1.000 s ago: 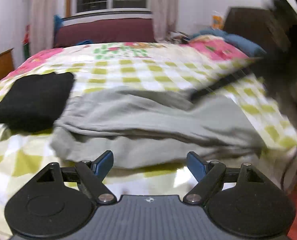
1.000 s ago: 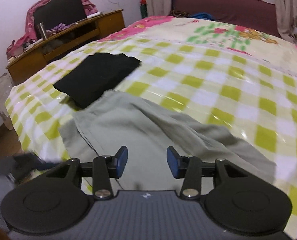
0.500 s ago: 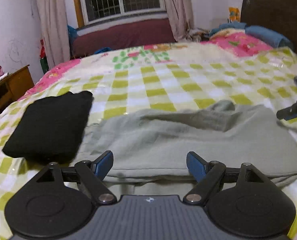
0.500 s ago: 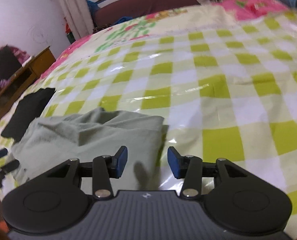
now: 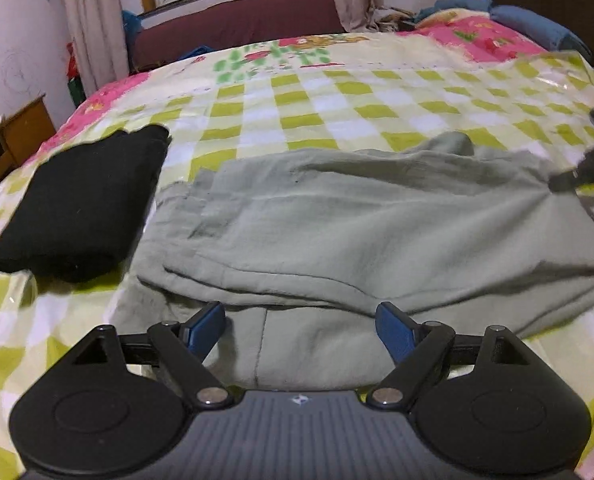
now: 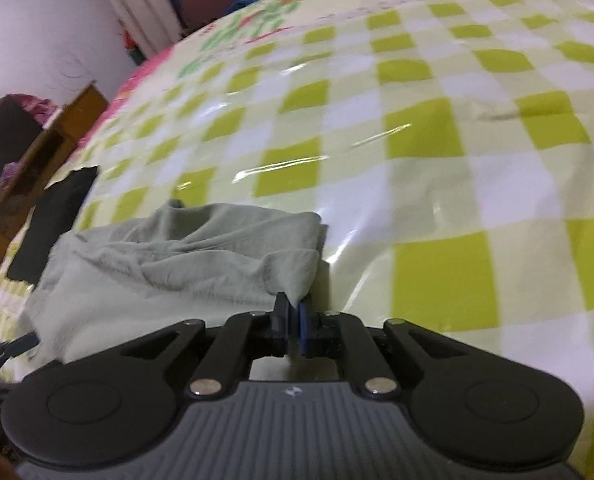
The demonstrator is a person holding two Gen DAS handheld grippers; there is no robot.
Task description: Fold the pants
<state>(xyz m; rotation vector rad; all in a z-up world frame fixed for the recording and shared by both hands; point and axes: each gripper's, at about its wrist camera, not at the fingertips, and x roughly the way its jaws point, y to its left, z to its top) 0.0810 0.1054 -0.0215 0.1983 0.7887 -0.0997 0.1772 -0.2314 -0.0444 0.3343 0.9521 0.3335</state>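
Right gripper (image 6: 293,316) now clenched on a corner of the grey-green pants (image 6: 177,264), low in the middle of the right wrist view; half a second ago still open beside that edge, jaws just closed with cloth between them. Left gripper (image 5: 299,328) released, spread wide above the near hem of the pants (image 5: 337,232), nothing pinched. Pants now filling the centre of the left view, lying across the checked bedcover (image 5: 329,96). Black folded garment (image 5: 81,204) at left, touching the pants' edge.

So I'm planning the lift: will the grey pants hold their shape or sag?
Likely sag: the pants lie wrinkled and bunch at the right gripper, shut on one corner. Probably light; they may slide on the glossy checked cover.
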